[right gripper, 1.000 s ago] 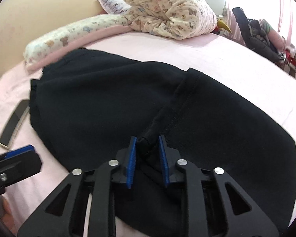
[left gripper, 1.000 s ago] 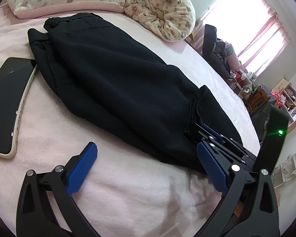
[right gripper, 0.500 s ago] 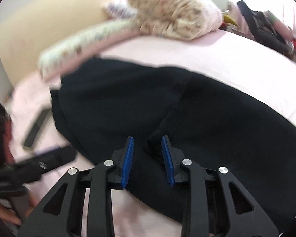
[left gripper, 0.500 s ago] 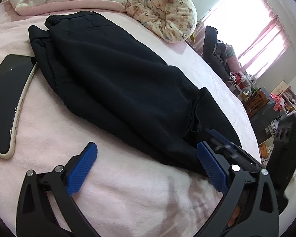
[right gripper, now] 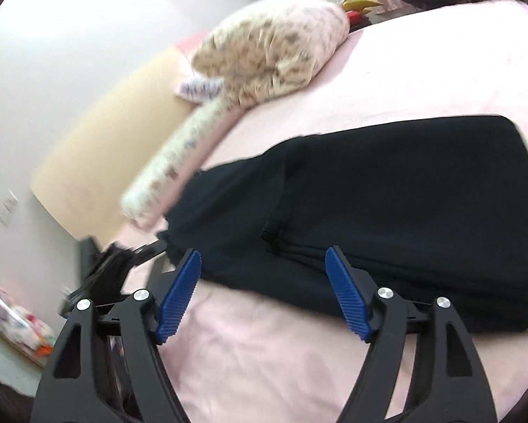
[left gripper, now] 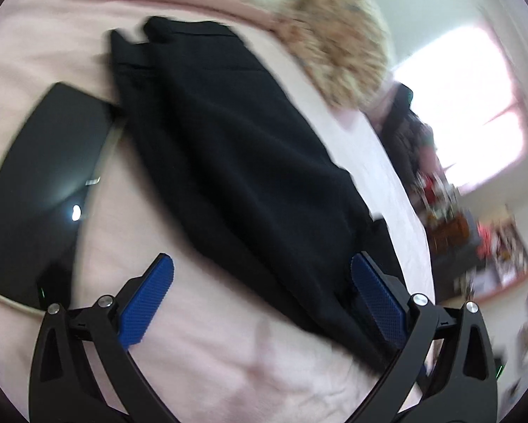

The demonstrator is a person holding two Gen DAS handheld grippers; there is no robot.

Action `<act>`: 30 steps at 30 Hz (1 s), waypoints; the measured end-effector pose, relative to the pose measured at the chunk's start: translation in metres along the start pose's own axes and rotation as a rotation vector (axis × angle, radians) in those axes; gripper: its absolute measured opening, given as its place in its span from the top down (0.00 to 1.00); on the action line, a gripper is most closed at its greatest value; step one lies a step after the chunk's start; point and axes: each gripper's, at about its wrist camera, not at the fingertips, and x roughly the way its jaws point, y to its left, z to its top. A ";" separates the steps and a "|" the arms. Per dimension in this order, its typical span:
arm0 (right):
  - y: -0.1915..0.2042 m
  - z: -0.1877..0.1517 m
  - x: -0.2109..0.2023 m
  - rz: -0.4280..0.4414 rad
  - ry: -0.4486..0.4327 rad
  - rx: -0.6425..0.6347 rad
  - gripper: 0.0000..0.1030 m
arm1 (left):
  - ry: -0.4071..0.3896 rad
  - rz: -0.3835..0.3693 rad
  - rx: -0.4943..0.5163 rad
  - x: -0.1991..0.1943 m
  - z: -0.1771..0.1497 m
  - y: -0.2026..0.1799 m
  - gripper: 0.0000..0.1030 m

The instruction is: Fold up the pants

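Note:
Black pants lie folded lengthwise on the pink bed, running from the pillows toward me; they also show in the right wrist view. My left gripper is open and empty, its right pad close to the pants' near end. My right gripper is open and empty, just in front of the pants' near edge. The left gripper's body shows at the left of the right wrist view. Both views are blurred by motion.
A dark phone in a pale case lies on the pink sheet left of the pants. A patterned pillow and a bunched quilt lie at the head. Clutter stands beyond the bed by the window.
My right gripper has let go of the pants' seam fold, opened wide and pulled back to the near edge. My left gripper stays open and has swung closer over the pants.

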 end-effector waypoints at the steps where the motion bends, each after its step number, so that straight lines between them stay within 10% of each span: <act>1: -0.009 -0.003 -0.015 0.008 -0.018 0.020 0.25 | 0.014 -0.002 -0.045 0.000 0.006 0.005 0.02; 14: -0.076 -0.023 -0.083 0.061 -0.132 0.145 0.22 | 0.029 -0.067 -0.144 0.014 0.050 0.011 0.02; 30: -0.041 -0.041 -0.040 0.081 0.009 -0.013 0.22 | -0.007 -0.111 -0.259 0.042 0.099 0.019 0.08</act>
